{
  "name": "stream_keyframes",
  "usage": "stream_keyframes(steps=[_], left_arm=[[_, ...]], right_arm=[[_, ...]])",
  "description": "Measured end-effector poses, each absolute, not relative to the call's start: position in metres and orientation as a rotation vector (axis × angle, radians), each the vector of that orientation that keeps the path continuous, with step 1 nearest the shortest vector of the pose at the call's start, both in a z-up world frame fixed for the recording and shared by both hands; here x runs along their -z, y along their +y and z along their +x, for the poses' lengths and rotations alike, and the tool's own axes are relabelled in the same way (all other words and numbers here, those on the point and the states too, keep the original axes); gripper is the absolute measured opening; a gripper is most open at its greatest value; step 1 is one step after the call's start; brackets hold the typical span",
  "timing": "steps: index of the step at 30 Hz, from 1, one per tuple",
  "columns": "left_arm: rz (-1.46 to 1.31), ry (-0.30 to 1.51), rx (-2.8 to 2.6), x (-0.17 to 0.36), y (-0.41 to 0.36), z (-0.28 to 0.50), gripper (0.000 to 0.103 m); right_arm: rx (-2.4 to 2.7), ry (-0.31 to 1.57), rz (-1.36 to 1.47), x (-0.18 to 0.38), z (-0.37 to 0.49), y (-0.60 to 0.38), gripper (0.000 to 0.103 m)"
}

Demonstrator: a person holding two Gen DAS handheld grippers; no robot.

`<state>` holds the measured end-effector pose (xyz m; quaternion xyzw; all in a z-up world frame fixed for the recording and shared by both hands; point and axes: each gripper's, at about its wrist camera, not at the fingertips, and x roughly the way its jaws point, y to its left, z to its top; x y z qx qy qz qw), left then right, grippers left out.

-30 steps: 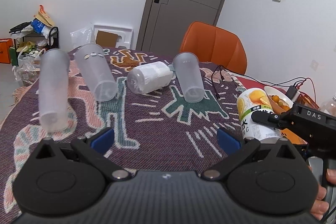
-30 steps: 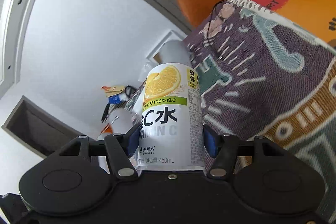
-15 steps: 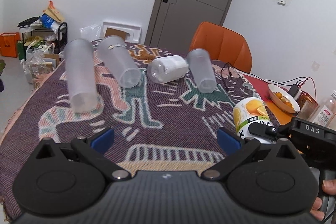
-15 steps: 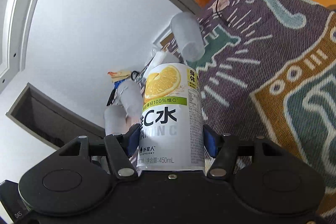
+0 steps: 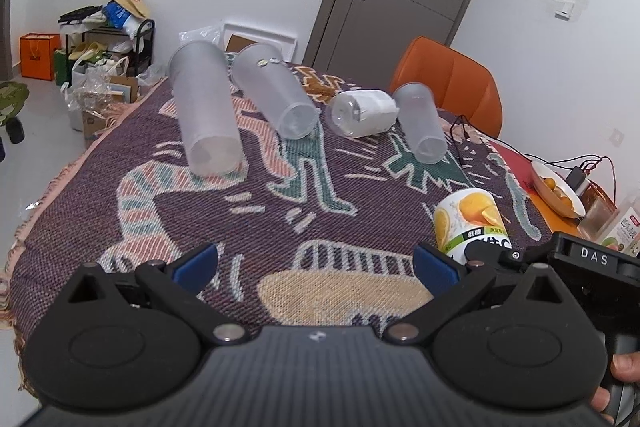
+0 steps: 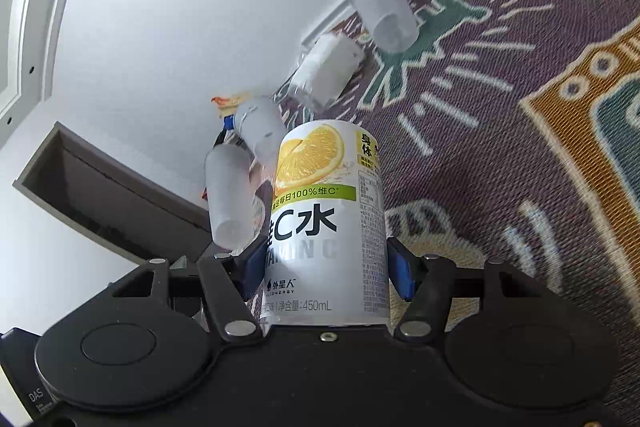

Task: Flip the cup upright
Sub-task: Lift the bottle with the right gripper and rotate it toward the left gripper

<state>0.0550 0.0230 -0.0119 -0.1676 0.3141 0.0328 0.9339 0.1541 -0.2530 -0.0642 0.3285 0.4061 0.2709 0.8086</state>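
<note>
Right gripper (image 6: 326,273) clamped on the lemon-print cup (image 6: 326,223), blue pads pressed to both sides of its lower body. Base of that cup cut off behind the gripper housing in the right wrist view; upper end pointing away from the camera, rim condition hard to make out. From the left wrist view, the same cup (image 5: 472,223) seen near the right edge of the table, tilted, lower half concealed by the right gripper (image 5: 532,259); contact with the woven cloth (image 5: 280,227) not determinable.

Left gripper (image 5: 316,263) spread wide, nothing between the blue pads, held above the near edge of the table.

Four further cups lying on their sides toward the far edge: large frosted cup (image 5: 206,119) at the left, second frosted cup (image 5: 276,91) just beside it, white-sleeved cup (image 5: 364,113) in the middle, small frosted cup (image 5: 422,123) to the right. Contents, if any, obscured by frosting.

Fruit bowl (image 5: 558,189) at the right edge, partly cropped. Orange chair (image 5: 448,83) beyond the far edge, lower part hidden by the table. Fingers (image 5: 622,375) of the person only partly visible at the lower right.
</note>
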Motion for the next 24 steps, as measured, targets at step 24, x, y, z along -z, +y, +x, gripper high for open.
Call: stream_keyframes(steps=[24], left_arm=[[-0.357,0.68,0.01,0.016,0.006,0.082,0.103]], right_arm=[[-0.539,0.823,0.645,0.06,0.148,-0.274,0.084]])
